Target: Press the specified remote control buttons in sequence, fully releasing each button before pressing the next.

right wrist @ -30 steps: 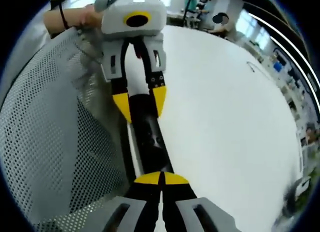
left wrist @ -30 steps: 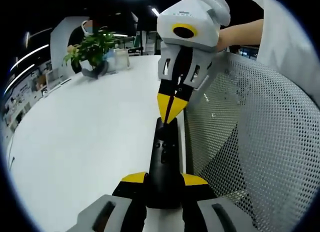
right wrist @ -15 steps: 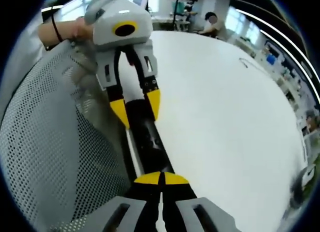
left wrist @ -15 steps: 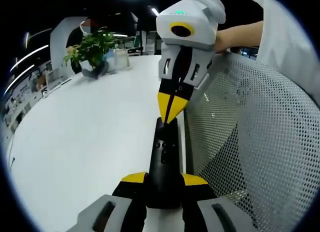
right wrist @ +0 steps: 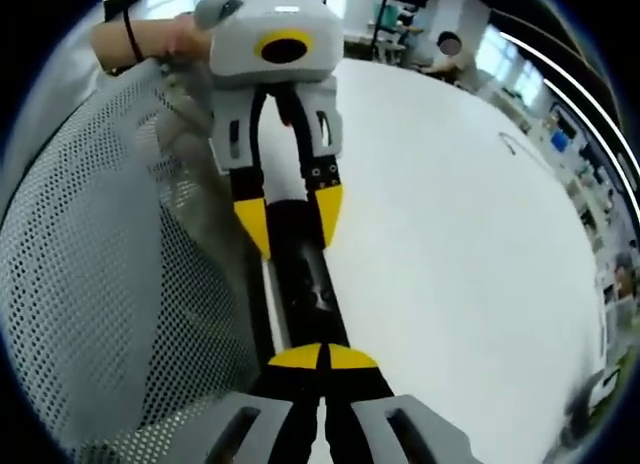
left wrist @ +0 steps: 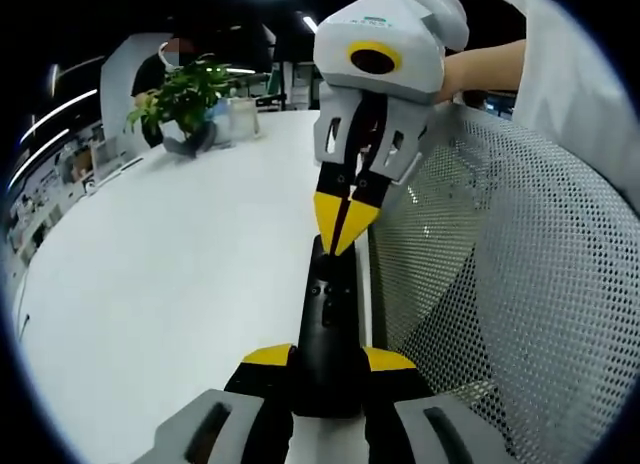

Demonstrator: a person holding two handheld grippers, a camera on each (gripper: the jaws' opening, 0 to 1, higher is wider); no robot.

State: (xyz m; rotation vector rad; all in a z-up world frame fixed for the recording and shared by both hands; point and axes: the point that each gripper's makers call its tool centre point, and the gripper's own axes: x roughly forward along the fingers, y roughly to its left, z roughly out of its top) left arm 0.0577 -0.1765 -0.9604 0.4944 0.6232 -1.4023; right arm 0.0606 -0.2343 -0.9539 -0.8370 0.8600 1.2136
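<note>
While my left gripper (left wrist: 325, 369) grips the near end of the long black slim remote control (left wrist: 329, 319) between its yellow-tipped jaws, I see my right gripper (left wrist: 344, 229) coming in from the far side with its jaws pinched together, their tips at the remote's far end. From the right gripper view, the remote lies along the edge of the white round tabletop (right wrist: 450, 244), just beside a white perforated mesh chair back (right wrist: 110, 284). A green potted plant (left wrist: 185, 99) stands well apart.
</note>
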